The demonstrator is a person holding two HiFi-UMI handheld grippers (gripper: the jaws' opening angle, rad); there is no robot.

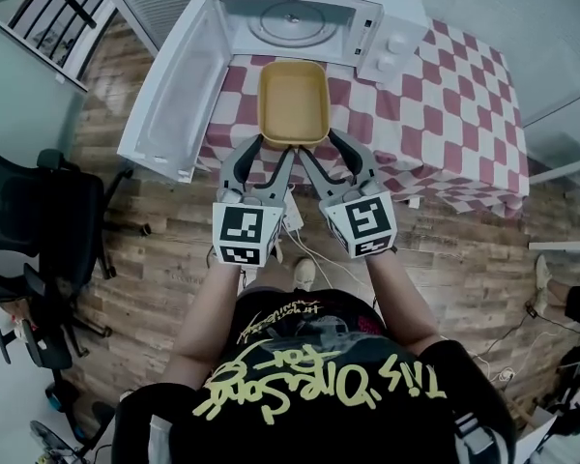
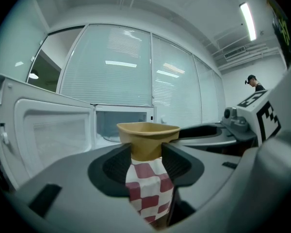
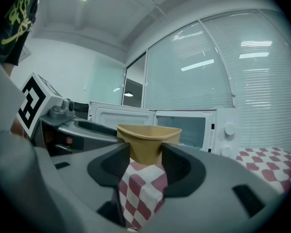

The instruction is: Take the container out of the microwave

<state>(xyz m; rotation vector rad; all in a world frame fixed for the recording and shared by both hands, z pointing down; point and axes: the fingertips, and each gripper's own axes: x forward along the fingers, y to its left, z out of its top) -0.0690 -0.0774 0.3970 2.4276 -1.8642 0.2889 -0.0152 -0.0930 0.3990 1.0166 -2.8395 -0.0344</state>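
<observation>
The left tool is clenched on the near left corner of the tan container. The right tool is clenched on its near right corner, and each corner sits pinched between that tool's pads. The container is outside the microwave, just in front of its open cavity and over the red-and-white checked counter, with the door swung wide to the left.

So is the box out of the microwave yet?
Yes! The container is already out: the microwave is empty, with its door open. Right now the left gripper and the right gripper each clamp a near corner, holding it over the table. What's left is probably setting it down and letting go.
</observation>
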